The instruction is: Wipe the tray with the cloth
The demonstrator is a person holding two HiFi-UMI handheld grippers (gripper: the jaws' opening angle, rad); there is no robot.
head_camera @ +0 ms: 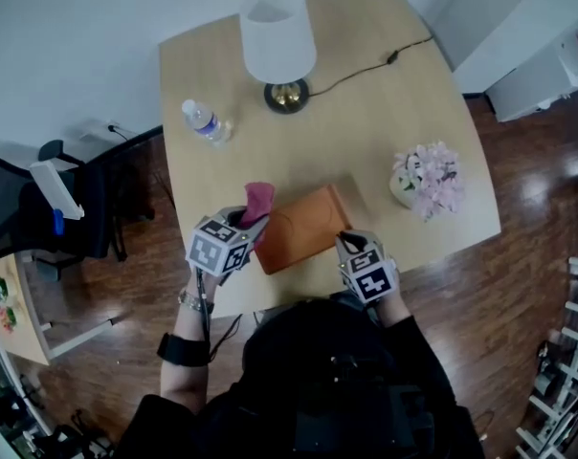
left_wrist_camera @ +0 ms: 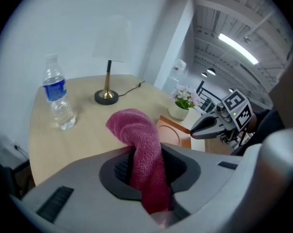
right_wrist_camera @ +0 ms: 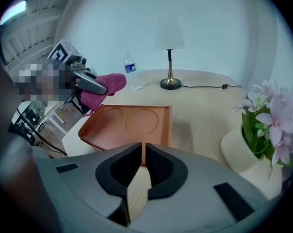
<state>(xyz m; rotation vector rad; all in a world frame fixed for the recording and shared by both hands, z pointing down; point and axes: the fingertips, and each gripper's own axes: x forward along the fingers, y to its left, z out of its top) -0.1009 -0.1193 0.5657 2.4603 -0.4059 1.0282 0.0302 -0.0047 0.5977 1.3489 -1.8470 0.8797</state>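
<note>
An orange-brown tray (head_camera: 303, 232) with two round recesses lies near the table's front edge. It also shows as the tray (right_wrist_camera: 127, 125) ahead of the right jaws and as the tray (left_wrist_camera: 173, 135) past the cloth. My left gripper (head_camera: 255, 224) is shut on a pink cloth (head_camera: 258, 199) and hovers just left of the tray's left end. The cloth (left_wrist_camera: 141, 140) stands up out of the left gripper (left_wrist_camera: 146, 166). My right gripper (head_camera: 344, 240) is at the tray's near right corner. The right gripper (right_wrist_camera: 143, 152) has its pads closed on the thin rim.
On the wooden table (head_camera: 385, 113) stand a white-shaded lamp (head_camera: 279, 51) with a cord at the back, a water bottle (head_camera: 205, 122) back left, and a pot of pink flowers (head_camera: 425, 180) right of the tray. A black office chair (head_camera: 40, 208) stands left.
</note>
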